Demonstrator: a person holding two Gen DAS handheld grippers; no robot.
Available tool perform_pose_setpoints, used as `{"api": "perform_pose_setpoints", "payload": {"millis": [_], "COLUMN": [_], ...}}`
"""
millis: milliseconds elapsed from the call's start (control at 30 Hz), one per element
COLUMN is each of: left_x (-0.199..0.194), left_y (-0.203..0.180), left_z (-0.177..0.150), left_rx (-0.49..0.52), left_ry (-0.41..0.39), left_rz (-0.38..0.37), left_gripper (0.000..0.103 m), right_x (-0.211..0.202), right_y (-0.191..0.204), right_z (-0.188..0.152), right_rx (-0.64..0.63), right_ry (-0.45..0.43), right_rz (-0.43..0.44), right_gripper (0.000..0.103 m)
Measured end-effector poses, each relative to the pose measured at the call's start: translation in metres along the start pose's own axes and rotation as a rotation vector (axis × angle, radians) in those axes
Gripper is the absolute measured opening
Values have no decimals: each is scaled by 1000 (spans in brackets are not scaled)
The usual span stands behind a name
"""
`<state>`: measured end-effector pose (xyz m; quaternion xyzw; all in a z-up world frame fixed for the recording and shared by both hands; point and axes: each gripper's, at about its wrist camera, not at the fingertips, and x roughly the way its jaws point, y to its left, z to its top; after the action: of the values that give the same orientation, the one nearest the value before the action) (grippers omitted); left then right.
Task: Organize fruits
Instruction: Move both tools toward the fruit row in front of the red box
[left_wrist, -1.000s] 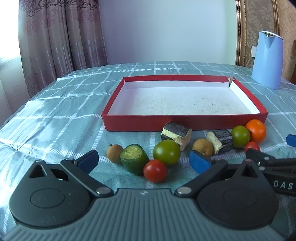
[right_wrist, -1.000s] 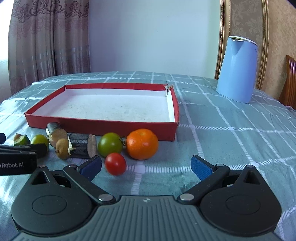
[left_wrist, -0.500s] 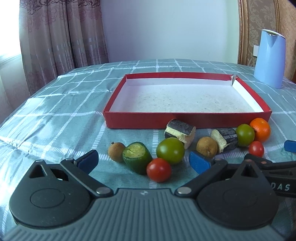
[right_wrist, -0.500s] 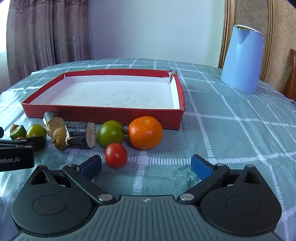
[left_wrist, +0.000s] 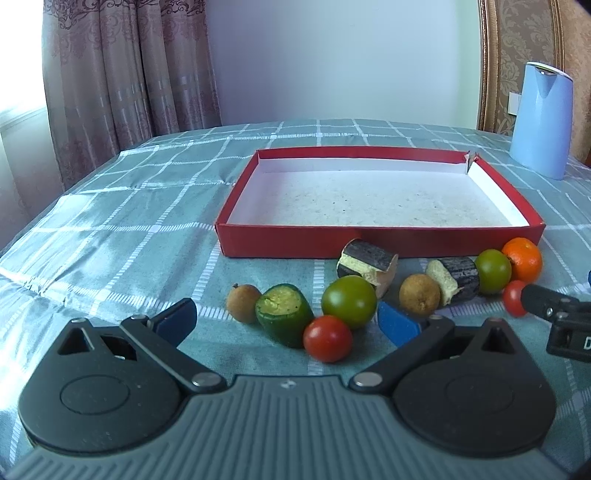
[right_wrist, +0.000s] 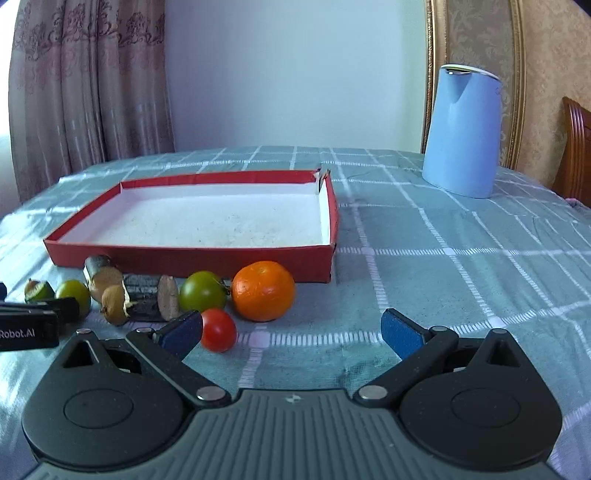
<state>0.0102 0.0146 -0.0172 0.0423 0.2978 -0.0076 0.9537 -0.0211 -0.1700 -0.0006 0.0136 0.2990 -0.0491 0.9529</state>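
**Left wrist view: red tray holds nothing, fruit lined up in front of it**

Left wrist view first: I see the red tray (left_wrist: 376, 248) at 12 o'clock on the checked tablecloth (left_wrist: 110, 236), its white speckled floor bare. All the produce lies outside it, along its near wall. My left gripper (left_wrist: 286, 319) has its blue pads spread wide, gripping nothing. Between them sit a red cherry tomato (left_wrist: 327, 338), a cut green cucumber piece (left_wrist: 284, 313) and a green tomato (left_wrist: 349, 301), with a small brown fruit (left_wrist: 243, 298) at 11 o'clock of the cucumber. Toward 1 o'clock lie two dark-skinned cut pieces (left_wrist: 367, 261), a second brown fruit (left_wrist: 419, 294), another green tomato (left_wrist: 493, 271), an orange (left_wrist: 523, 258) and a second cherry tomato (left_wrist: 513, 297).

In the right wrist view, my right gripper (right_wrist: 291, 332) is likewise spread apart and holds nothing. The cherry tomato (right_wrist: 218, 330) sits just beside its left pad, the orange (right_wrist: 264, 290) at 11 o'clock beyond it, touching the green tomato (right_wrist: 202, 291). The tray (right_wrist: 192, 258) is at 11 o'clock. A blue kettle (right_wrist: 461, 131) stands upright at 1 o'clock, well apart from the tray.
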Motion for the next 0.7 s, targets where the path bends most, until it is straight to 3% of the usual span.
{"api": "perform_pose_setpoints", "payload": {"millis": [367,700], "left_x": [1,2], "left_y": [2,2], "left_z": [0,-1], "left_rx": [-7,0], "left_ry": [6,8], "left_rz": [1,1], "left_gripper": [103,103], "right_x": [2,-11], "right_y": [4,-3], "right_z": [-4,-1], "right_rx": [-29,-40], "right_ry": [23,-33], "right_rz": [36,38], "right_gripper": [103,103]}}
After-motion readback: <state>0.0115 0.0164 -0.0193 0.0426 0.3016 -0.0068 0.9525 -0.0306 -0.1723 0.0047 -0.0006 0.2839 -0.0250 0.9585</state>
